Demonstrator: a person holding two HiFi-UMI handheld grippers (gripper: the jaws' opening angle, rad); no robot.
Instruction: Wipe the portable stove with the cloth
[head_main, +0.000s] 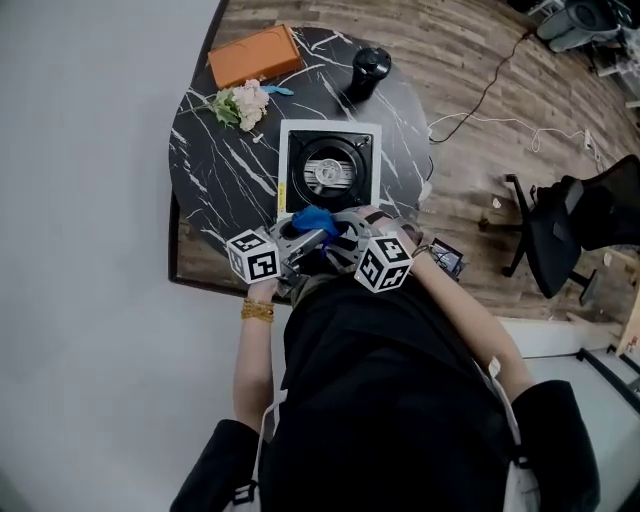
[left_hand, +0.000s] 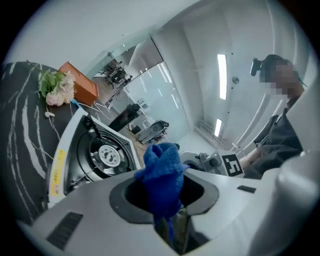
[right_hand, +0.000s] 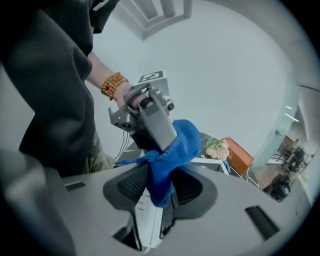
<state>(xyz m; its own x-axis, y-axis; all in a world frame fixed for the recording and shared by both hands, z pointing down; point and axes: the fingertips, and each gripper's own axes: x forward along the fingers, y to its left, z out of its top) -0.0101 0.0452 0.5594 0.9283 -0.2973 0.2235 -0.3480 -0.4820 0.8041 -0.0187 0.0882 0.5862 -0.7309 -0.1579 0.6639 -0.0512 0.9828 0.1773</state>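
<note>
The fingers of the left gripper (left_hand: 169, 222) are clenched on the cloth (left_hand: 161, 180), a bunched blue wad that stands out of the narrow gap; its lower end is lost in that gap. The fingers of the right gripper (right_hand: 158, 217) stand apart. The other end of the cloth hangs between them, and no pad visibly presses on it. In the right gripper view a left finger lies over the top of the cloth and covers that part. In the head view the two grippers meet at the near edge of the stove (head_main: 329, 170). Their marker cubes and bodies hide the fingertips there, and the cloth shows only as a blue patch over that edge, so contact with the stove cannot be made out. The stove sits on the black marble counter (head_main: 215, 170); the left gripper's body cuts off its near side in the left gripper view. Farther back on the counter are flowers (head_main: 243, 104), an orange box (head_main: 255, 55) and a black cup (head_main: 368, 70). The person's torso fills the lower part of the head view.
</note>
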